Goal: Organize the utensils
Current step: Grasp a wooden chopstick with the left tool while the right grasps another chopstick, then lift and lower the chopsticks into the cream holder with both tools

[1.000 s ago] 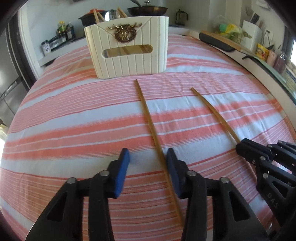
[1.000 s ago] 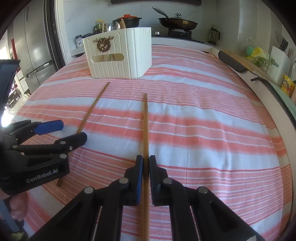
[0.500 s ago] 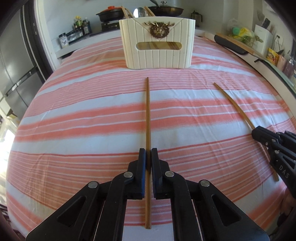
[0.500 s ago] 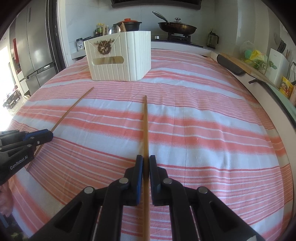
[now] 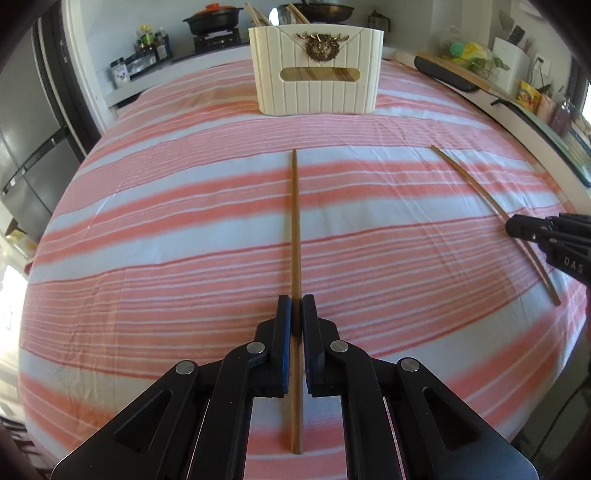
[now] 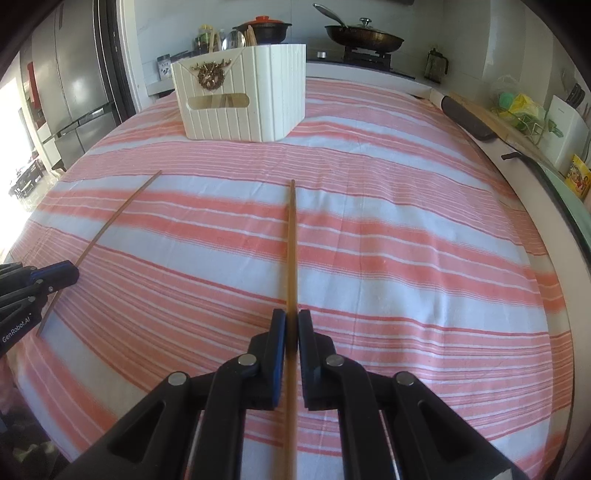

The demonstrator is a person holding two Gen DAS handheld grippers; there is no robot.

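The bench [image 5: 147,229], spread with a pink-and-white striped cloth [image 6: 406,236], fills both wrist views. A cream ribbed caddy [image 5: 317,88] with a gold stag-head emblem [image 5: 322,46] stands on it toward twelve o'clock in the left wrist view, and at about eleven o'clock in the right wrist view; a few wooden sticks rise from its top. Behind it runs a kitchen counter with a lidded frying pan [image 6: 364,37] and a dark pot [image 6: 264,29]. The left gripper [image 5: 296,317] is closed tight on the left chopstick [image 5: 294,221], which runs from six o'clock straight toward twelve, its tip pointing at the caddy. The right gripper [image 6: 291,328] is likewise clamped on the right chopstick [image 6: 291,251], lined up the same way along its own view. Each gripper appears at the edge of the other's view: the right one at three o'clock from the left wrist, the left one at nine o'clock from the right wrist.
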